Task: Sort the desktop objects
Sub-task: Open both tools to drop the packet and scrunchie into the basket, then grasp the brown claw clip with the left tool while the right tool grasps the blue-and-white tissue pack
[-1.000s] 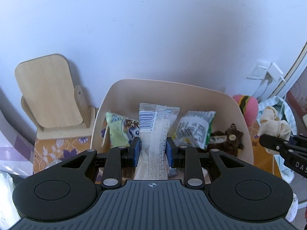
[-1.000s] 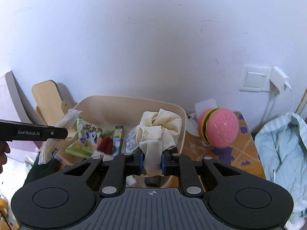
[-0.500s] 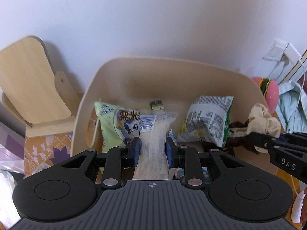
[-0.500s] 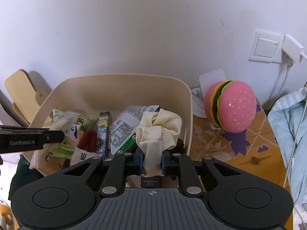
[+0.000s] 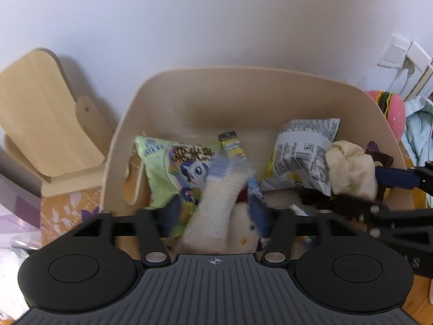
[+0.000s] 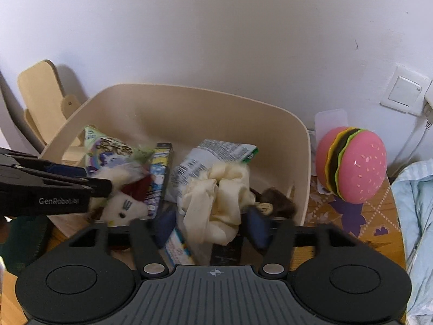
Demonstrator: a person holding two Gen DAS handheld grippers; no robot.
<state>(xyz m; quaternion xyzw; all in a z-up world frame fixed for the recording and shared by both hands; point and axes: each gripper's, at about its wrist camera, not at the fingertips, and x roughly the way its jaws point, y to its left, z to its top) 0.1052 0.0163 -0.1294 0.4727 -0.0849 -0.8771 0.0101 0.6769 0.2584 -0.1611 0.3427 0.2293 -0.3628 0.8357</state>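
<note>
A beige bin [image 5: 243,94] holds snack bags and plush toys. Over it, the jaws of my left gripper [image 5: 213,211] are opening. A pale clear-wrapped snack packet [image 5: 216,203] hangs blurred and tilted between the pads, and neither pad presses on it. The jaws of my right gripper [image 6: 211,224] are opening too. A cream fabric scrunchie [image 6: 216,197] sits loose between them, above the bin's [image 6: 189,113] near right side. Each gripper shows in the other's view: the right gripper [image 5: 351,189] and the left gripper [image 6: 94,178].
In the bin lie a green pony snack bag [image 5: 176,168], a white-and-green packet [image 5: 303,151], a white plush [image 6: 124,205] and a brown plush [image 6: 278,200]. A wooden stand [image 5: 40,113] stands left of it. A pink burger toy [image 6: 354,162] and pale blue cloth [image 6: 414,216] lie right.
Both grippers sank toward the bin, then opened. The snack packet has slipped loose and tilted in the left jaws, and the scrunchie has come free in the right jaws.
</note>
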